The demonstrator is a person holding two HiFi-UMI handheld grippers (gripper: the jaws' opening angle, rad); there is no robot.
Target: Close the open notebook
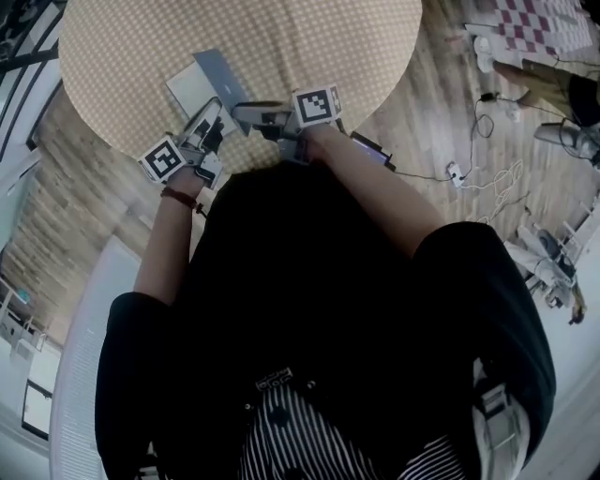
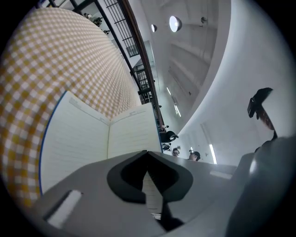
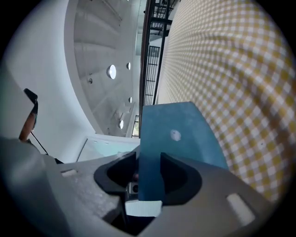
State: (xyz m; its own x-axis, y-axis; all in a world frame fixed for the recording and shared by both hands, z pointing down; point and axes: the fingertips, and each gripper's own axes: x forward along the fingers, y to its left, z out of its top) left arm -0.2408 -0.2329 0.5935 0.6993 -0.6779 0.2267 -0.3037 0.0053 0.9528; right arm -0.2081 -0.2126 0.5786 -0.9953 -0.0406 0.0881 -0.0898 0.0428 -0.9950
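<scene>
Near table edge: notebook lies open on the checked cloth, blue cover stood up off the pages. Right gripper clamped on that cover. Left gripper jaws nearly together, strip of lined page between them. Person's torso hides the table's near rim. Cables on floor right of table; railing beyond it.

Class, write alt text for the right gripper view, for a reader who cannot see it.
The right gripper is shut on the edge of a notebook, whose blue cover rises between its jaws. A yellow checked tablecloth fills the right side, and a pale hall with round lights the left.
</scene>
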